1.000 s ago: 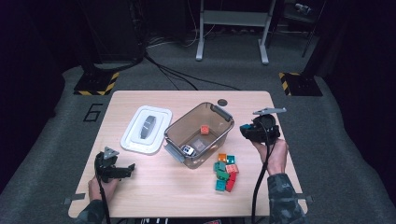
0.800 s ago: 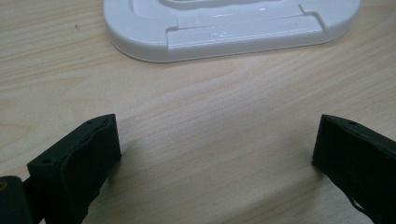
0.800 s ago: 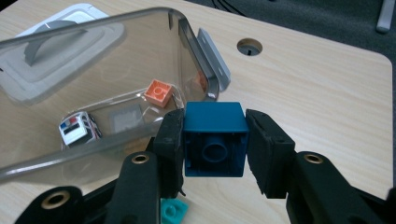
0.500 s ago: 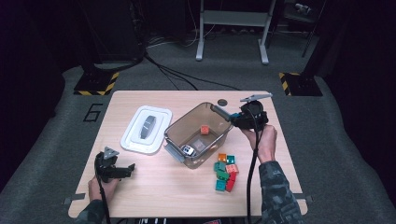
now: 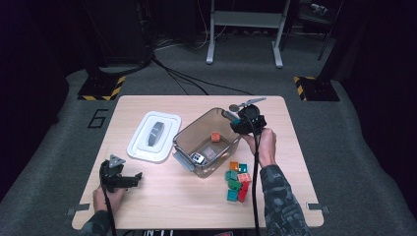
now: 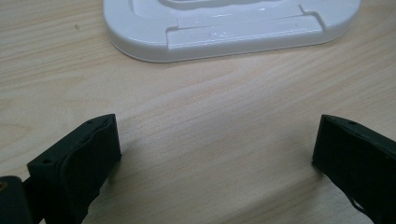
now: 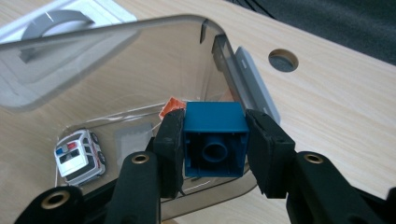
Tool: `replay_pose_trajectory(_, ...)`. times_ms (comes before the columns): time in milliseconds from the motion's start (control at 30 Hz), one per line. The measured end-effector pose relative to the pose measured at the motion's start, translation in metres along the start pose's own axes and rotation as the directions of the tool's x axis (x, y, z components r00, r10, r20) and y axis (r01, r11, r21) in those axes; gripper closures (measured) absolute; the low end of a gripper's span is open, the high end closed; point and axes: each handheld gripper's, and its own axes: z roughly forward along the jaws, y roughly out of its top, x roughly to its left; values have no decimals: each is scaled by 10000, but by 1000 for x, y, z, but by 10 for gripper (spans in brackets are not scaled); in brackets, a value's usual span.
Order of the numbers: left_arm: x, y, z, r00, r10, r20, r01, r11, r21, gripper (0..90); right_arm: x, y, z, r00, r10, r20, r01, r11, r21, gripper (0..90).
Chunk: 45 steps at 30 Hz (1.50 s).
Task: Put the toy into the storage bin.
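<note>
Wooden table (image 5: 162, 196), dark floor around. Since 1 second ago the right gripper (image 7: 215, 140) has moved from beside the clear bin (image 5: 183, 141) to over its far rim, pinching a blue block (image 7: 215, 135): square, hollow underside with 1 round tube. Inside the bin: orange block (image 5: 215, 137), toy police car (image 7: 79, 154). Left gripper (image 6: 215, 154), jaws spread, unmoved near the white lid (image 6: 224, 32).

Overhead and right gripper views share the bin (image 5: 189, 142) (image 7: 140, 56).

A lab or studio: dark surroundings; floor cables (image 5: 196, 78); hazard-taped stand bases (image 5: 102, 88).
</note>
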Motion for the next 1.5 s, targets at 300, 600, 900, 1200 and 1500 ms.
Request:
replay_pose_trajectory(300,0,0,0,10000,1,-6,-1,10000,10,5,4,-9,15,9997,-227,101,223,9992,334,589)
replay_pose_trajectory(600,0,0,0,10000,2,-3,-2,10000,11,5,7,-13,10,9995,-299,104,296,9991,301,441)
replay_pose_trajectory(900,0,0,0,10000,8,-26,-8,10000,12,5,1,-29,-18,9999,33,-126,-37,9997,-251,201)
replay_pose_trajectory(1200,0,0,0,10000,6,-28,-6,10000,12,5,2,-72,-28,9992,301,-264,-303,9995,-79,96)
replay_pose_trajectory(1500,0,0,0,10000,8,-26,-8,10000,15,5,6,-125,-16,9954,820,-499,-789,9949,623,41)
